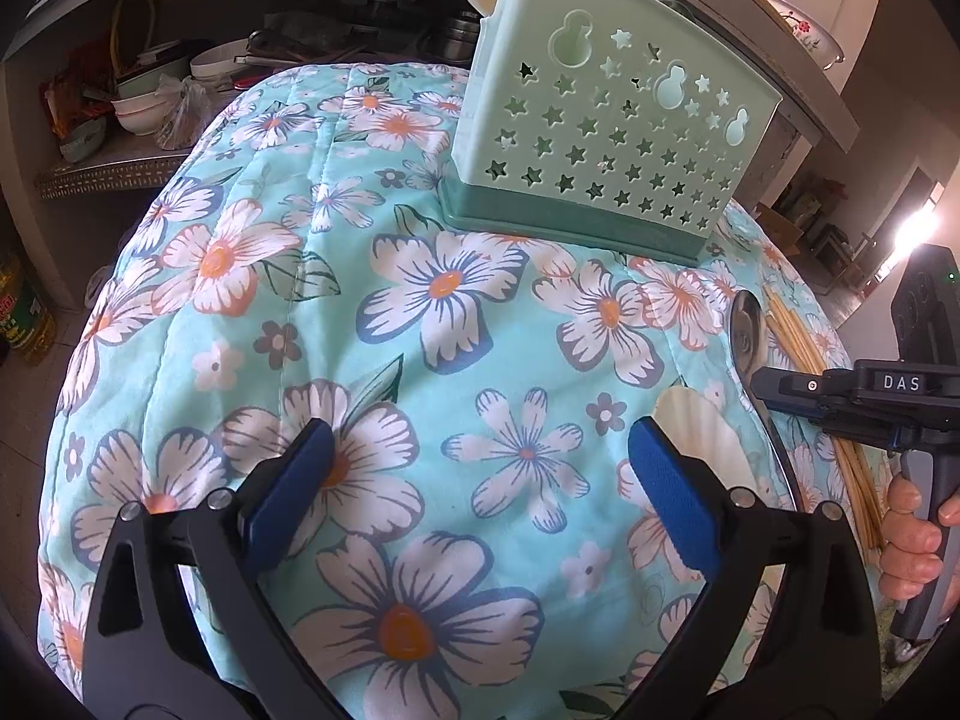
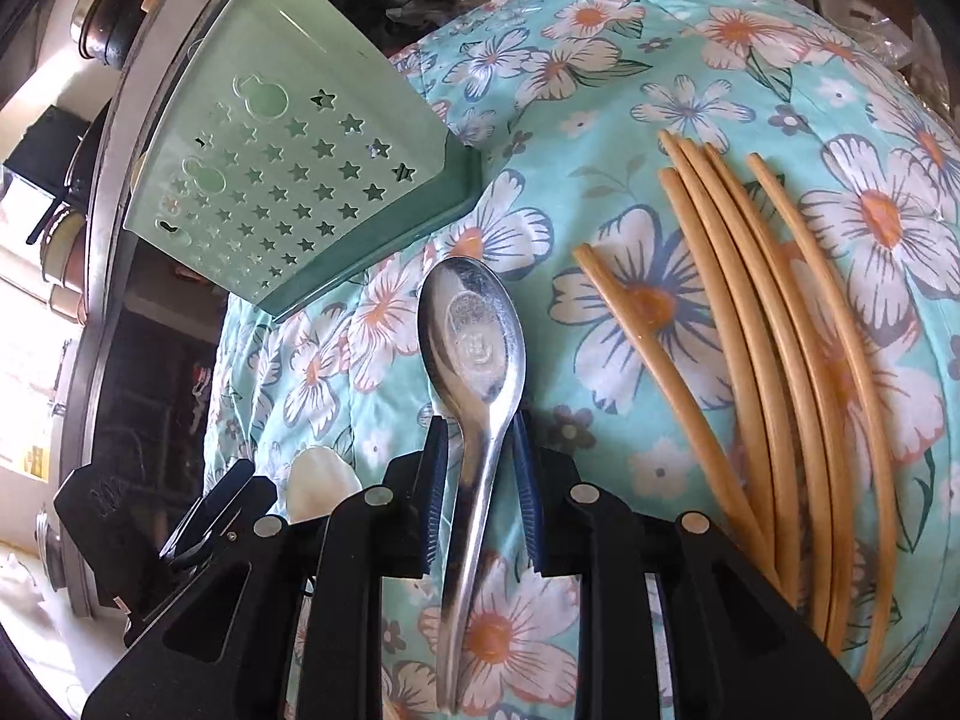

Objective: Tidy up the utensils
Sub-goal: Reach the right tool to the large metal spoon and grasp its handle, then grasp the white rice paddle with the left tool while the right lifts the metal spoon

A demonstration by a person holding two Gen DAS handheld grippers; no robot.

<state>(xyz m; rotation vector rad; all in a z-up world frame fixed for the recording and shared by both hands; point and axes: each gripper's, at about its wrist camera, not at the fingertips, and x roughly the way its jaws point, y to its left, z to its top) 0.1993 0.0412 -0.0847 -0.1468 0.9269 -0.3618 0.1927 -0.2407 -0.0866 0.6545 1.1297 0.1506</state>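
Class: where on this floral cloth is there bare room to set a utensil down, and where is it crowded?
Free: the wide stretch of cloth left of the green holder, ahead of the left gripper. Crowded: the right side, where the metal spoon lies between the right gripper pads, the chopsticks beside it.

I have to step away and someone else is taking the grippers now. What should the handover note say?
Left gripper: open, nothing between its fingers, over the floral cloth.
Right gripper: fingers either side of the metal spoon handle, gaps visible, not clamped; spoon lies on the cloth.
Green holder: upright at the cloth's far side.
Chopsticks: loose bundle on the cloth beside the spoon.
White spoon: on the cloth between the grippers.
Done: nothing visibly placed in the holder.
Left: spoons and chopsticks into the holder.
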